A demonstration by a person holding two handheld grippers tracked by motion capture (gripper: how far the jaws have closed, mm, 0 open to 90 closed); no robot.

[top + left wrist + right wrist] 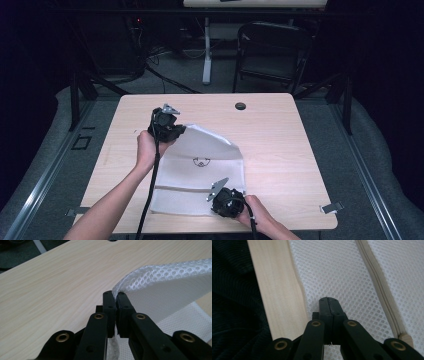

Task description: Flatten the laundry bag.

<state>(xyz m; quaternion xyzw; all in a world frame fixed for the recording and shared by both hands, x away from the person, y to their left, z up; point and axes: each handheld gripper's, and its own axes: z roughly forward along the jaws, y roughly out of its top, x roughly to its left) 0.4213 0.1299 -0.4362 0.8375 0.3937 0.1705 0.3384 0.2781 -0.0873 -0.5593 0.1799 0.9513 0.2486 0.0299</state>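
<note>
Table (280, 130) is bare light wood w/ a dark hole (240, 106) near the far edge; the white mesh bag (200, 172) lies on its near-middle part, zip (379, 285) running across it near the person's side, a small printed mark (201, 161) at centre.

Step in hand looks like folding or turning the bag: far-left corner is raised off the wood.

Left gripper (116, 296) has its jaws clamped tight on that raised corner, mesh pinched between the pads.

Right gripper (329, 301) sits at the near-right edge w/ jaws fully closed, tips on the mesh; whether it pinches fabric or just pins it flat, can't tell.

To do it well, probably: keep the right one anchoring the near edge so the bag doesn't slide; carry the left corner in a low arc, keeping the layers together; avoid tugging, since mesh stretches and may slip from the pads; line up edges before letting go.
</note>
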